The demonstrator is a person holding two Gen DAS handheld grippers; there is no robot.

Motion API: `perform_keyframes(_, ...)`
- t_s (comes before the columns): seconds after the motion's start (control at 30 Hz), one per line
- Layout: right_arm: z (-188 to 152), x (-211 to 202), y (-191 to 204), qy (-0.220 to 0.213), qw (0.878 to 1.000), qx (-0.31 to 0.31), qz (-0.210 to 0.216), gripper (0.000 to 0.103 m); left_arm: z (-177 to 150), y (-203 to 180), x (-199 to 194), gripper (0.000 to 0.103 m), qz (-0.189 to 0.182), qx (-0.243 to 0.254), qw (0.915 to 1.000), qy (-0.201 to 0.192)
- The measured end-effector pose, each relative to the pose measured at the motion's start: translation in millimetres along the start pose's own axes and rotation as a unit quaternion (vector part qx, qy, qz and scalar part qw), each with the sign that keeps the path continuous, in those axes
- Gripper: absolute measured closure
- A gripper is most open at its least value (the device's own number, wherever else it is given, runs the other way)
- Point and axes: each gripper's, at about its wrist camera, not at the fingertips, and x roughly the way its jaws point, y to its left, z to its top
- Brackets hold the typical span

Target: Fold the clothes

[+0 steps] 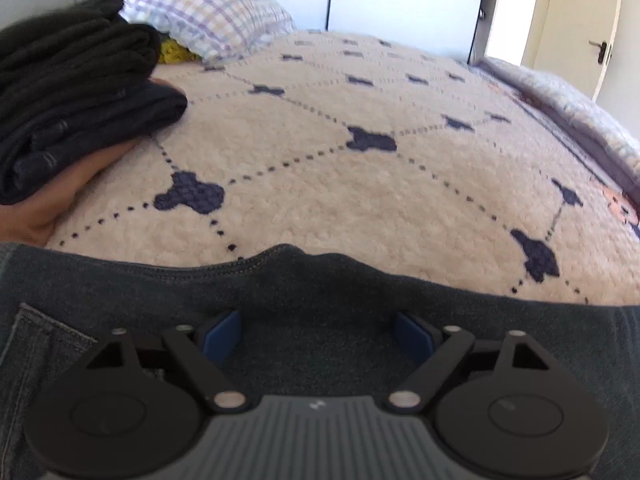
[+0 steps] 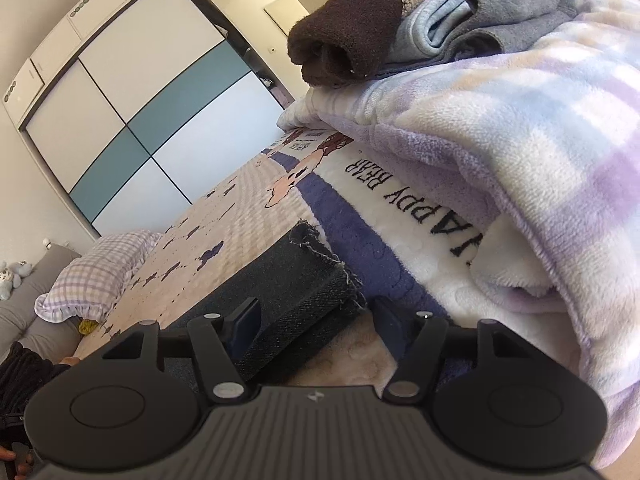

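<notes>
Dark blue jeans (image 1: 120,288) lie flat across the near part of the bed, waistband edge toward the middle, a back pocket at the left. My left gripper (image 1: 318,334) is open, its blue pads (image 1: 222,332) spread wide just above the denim. In the right wrist view the frayed leg hems of the jeans (image 2: 304,284) lie stacked between the fingers of my right gripper (image 2: 316,320), which is open around them, not closed on the cloth.
A cream bedspread (image 1: 320,184) with navy motifs covers the bed. Folded black clothes (image 1: 76,92) stack at the left beside a checked pillow (image 1: 208,16). A plaid fleece blanket (image 2: 520,152) with folded towels (image 2: 400,28) on top rises at the right. A wardrobe (image 2: 132,92) stands beyond.
</notes>
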Motion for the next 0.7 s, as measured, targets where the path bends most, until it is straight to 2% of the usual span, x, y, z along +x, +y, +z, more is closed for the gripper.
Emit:
perform_keyframes(0.07,0.4,-1.4,-0.3,0.002,1.0,0.001,0.003,0.039,0.1,-6.0,-9.2,0.03,-0.012,0.009,0.9997,-0.021)
perform_keyframes(0.13,1.3,-0.6,-2.2,0.002,1.0,0.01,0.005,0.04,-1.6,-9.5,1.5,0.027,0.001,0.018,0.9998,-0.01)
perform_keyframes(0.23,0.7,3.5,5.0,0.001,1.0,-0.009,-0.008,0.041,-3.6,-2.6,16.8,0.019,-0.003,-0.004,1.0,-0.004)
perform_keyframes(0.33,-0.1,5.8,15.0,0.001,0.999,-0.035,-0.022,0.057,-5.6,-8.6,15.4,0.018,0.01,0.004,0.9999,-0.01)
perform_keyframes(0.4,2.6,5.9,14.2,0.0,1.0,-0.022,-0.019,0.075,-6.2,-10.3,12.5,0.018,0.014,0.009,0.9998,-0.012)
perform_keyframes(0.47,6.0,4.7,13.6,-0.003,1.0,-0.007,-0.014,0.081,-3.2,-8.0,6.5,0.019,0.009,-0.001,0.9999,-0.009)
perform_keyframes(0.5,7.8,2.1,17.4,-0.007,1.0,-0.014,-0.011,0.084,-1.7,-7.9,2.0,0.021,0.001,-0.005,1.0,-0.007)
perform_keyframes(0.6,13.5,-11.0,36.9,-0.03,0.998,-0.051,0.003,0.086,2.2,-19.6,-17.5,0.02,-0.072,0.005,0.9974,0.004)
perform_keyframes(0.7,17.7,-20.9,61.9,-0.05,0.995,-0.087,0.03,0.086,9.9,-52.8,-39.2,0.019,-0.112,0.071,0.9911,0.009)
